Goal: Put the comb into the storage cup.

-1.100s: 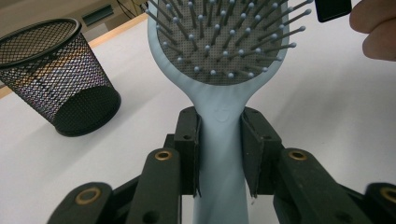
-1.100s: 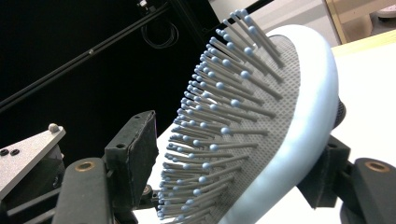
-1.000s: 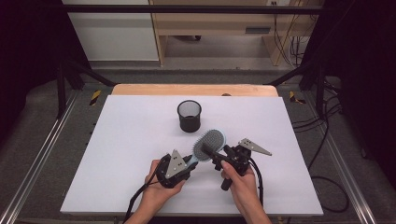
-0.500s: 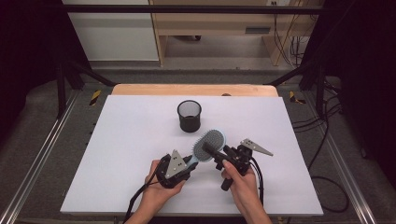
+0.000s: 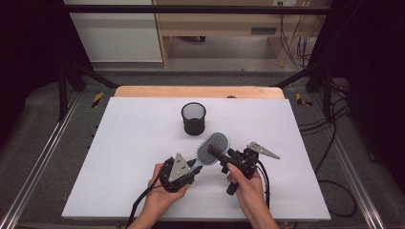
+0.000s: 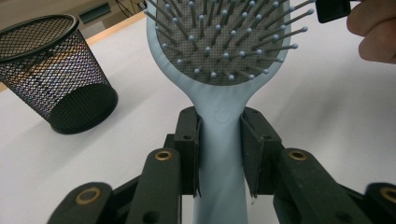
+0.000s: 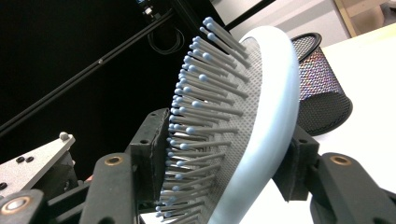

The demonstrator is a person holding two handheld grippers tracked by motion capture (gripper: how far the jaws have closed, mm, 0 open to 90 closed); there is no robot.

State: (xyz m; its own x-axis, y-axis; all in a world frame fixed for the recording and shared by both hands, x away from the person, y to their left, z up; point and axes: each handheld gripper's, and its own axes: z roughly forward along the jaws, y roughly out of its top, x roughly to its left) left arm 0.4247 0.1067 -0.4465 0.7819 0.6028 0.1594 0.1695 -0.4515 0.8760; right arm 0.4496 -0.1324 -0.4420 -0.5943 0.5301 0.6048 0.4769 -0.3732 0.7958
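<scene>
A light blue hairbrush [image 5: 210,143] is held above the white table, bristles up. My left gripper [image 5: 193,167] is shut on its handle; in the left gripper view the pads [image 6: 189,140] press both sides of the handle [image 6: 219,154]. My right gripper [image 5: 218,154] comes from the right onto the brush head, and its jaws have just been closing. In the right gripper view one pad [image 7: 152,149] meets the bristle tips, the other sits against the smooth back of the head [image 7: 266,116]. My right gripper [image 7: 224,158] straddles the head edge-on.
A black mesh cup [image 5: 193,118] stands upright on the white table [image 5: 133,143], just beyond the brush. It also shows at left in the left gripper view [image 6: 51,70] and behind the brush [image 7: 322,88]. Black frame bars and cables flank the table.
The right gripper's jaws have narrowed onto the brush head. Both hands and the brush have stayed where they were.
</scene>
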